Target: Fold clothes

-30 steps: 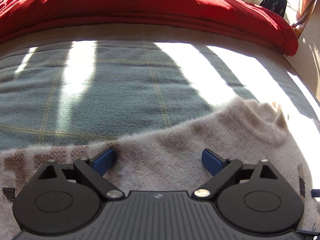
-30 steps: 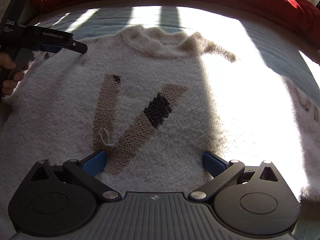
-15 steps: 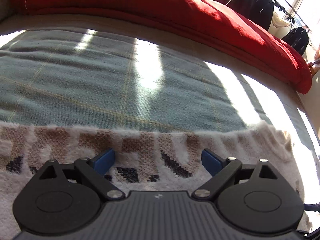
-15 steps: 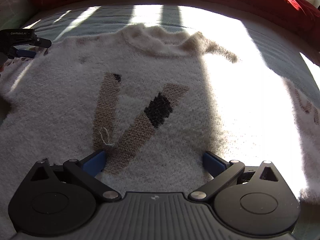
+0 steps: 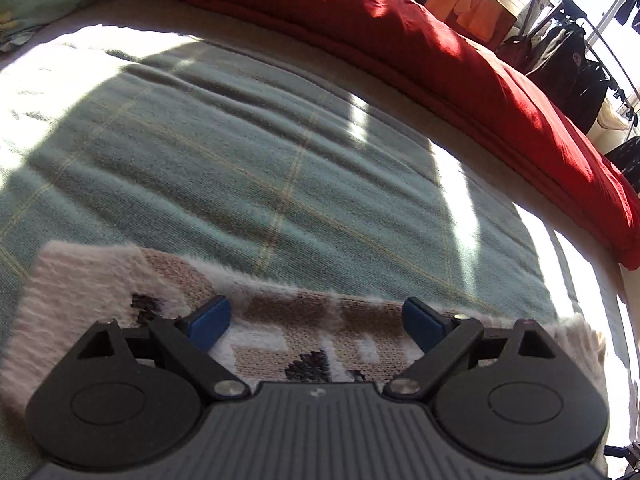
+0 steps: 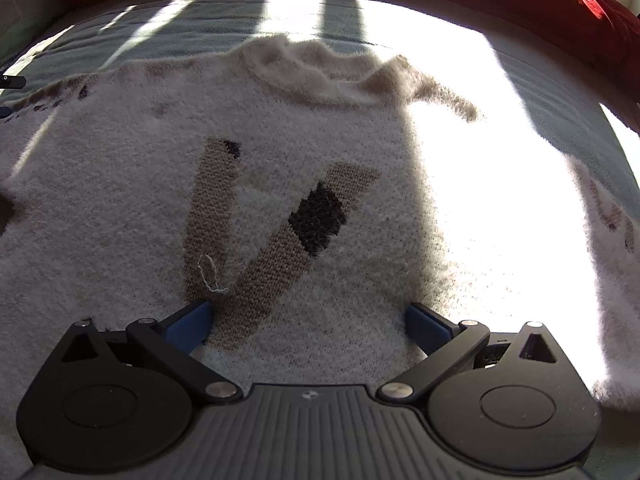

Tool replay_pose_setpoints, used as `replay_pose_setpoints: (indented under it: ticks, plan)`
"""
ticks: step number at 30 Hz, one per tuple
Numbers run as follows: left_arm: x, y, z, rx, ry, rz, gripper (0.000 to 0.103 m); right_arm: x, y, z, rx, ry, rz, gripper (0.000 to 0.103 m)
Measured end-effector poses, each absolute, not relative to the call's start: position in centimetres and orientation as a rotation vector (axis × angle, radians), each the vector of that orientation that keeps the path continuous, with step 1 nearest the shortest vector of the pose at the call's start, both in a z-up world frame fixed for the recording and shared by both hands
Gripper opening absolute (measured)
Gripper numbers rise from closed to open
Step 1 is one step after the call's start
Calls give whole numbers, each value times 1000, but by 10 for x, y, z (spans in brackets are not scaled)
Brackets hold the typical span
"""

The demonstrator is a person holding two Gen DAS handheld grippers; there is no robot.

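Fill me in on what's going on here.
A person is starting to fold a fuzzy cream sweater spread flat on a green plaid blanket. Both handheld grippers are open and holding nothing. The left gripper hangs over the patterned sleeve out at the side. The right gripper sits over the sweater's body, near the tan V pattern. No fold shows yet.

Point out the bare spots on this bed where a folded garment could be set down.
The widest free patch is the green blanket between the sweater sleeve and the red duvet. A narrower strip of blanket runs between the sweater collar and the duvet. The sweater fills the near side, under both open grippers, left gripper and right gripper.
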State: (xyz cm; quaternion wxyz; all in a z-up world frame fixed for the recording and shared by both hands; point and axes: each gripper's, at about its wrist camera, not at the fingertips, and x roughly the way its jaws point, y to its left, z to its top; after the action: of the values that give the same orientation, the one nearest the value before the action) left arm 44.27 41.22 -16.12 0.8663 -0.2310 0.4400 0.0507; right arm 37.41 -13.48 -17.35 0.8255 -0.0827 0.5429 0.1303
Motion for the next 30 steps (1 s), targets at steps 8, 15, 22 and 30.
replay_pose_setpoints:
  ticks: [8, 15, 22, 30]
  plan:
    - [421, 383, -154, -554, 980, -78, 93, 377, -130, -174, -197, 1180, 253, 103]
    - [380, 425, -161, -574, 978, 37, 93, 381, -128, -174, -205, 1205, 249, 103]
    - [378, 462, -140, -582, 907, 200, 92, 379, -127, -175, -211, 1204, 243, 103]
    - [424, 439, -164, -473, 982, 205, 89, 381, -128, -175, -213, 1208, 247, 103]
